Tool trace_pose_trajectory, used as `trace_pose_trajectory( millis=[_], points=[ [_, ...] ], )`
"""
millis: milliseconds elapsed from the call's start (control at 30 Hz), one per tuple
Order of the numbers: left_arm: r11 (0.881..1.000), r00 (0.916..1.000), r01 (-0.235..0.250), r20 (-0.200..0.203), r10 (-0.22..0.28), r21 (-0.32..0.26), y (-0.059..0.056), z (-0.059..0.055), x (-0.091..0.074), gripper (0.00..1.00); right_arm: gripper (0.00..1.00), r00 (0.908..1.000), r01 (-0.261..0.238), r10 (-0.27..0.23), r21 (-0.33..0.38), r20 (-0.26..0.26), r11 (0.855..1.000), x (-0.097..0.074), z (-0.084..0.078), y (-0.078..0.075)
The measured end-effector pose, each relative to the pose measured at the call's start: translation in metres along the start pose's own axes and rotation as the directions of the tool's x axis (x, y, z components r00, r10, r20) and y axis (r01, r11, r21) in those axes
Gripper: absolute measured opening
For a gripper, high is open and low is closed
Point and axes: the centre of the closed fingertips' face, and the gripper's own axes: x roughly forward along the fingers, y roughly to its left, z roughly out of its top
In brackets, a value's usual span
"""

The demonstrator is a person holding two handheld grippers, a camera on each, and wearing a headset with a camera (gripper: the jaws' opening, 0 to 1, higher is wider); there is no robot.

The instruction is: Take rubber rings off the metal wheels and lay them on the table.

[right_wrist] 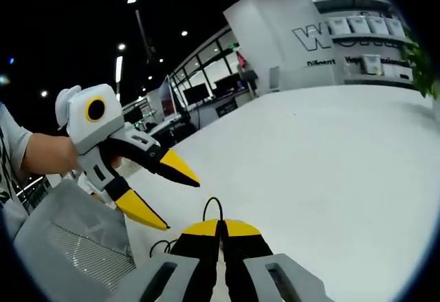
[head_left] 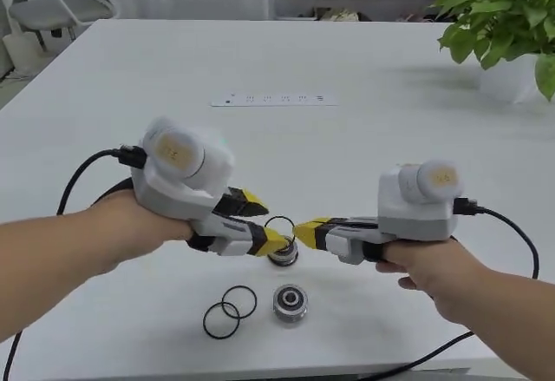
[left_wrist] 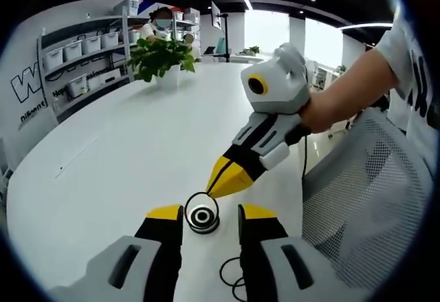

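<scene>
Near the table point(head_left: 347, 138) edge, we hold both grippers tip to tip: the left gripper point(head_left: 270, 225) is spread open around the wheel point(head_left: 284, 257), and the right gripper point(head_left: 299, 227) pinches a ring point(head_left: 279, 220) just above it.

Bright, even light; fisheye-warped edges.

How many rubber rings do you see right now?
3. Two rings lie overlapping on the table, left of the loose metal wheel; the third ring stands pinched in the right gripper, above the wheel at the left gripper. Others may remain on the wheels.
</scene>
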Motion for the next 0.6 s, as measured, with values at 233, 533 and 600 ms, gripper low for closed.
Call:
trace_pose_trajectory(
  millis=[233, 533, 600],
  points=[
    [1.000, 0.9997, -0.002, 0.023, 0.002, 0.000, -0.003, 0.001, -0.022, 0.36, 0.00, 0.9995, -0.026, 0.026, 0.001, 0.015, 1.000, 0.001, 0.008, 0.010],
    [1.000, 0.9981, -0.021, 0.058, 0.023, -0.021, -0.006, 0.000, -0.045, 0.43, 0.00, 0.9980, -0.062, 0.062, -0.004, 0.008, 0.998, 0.005, 0.009, 0.022],
    [0.999, 0.9974, -0.026, 0.067, 0.028, -0.029, -0.007, 0.000, -0.050, 0.46, 0.00, 0.9977, -0.068, 0.068, -0.006, 0.002, 0.998, 0.005, 0.008, 0.024]
  ],
)
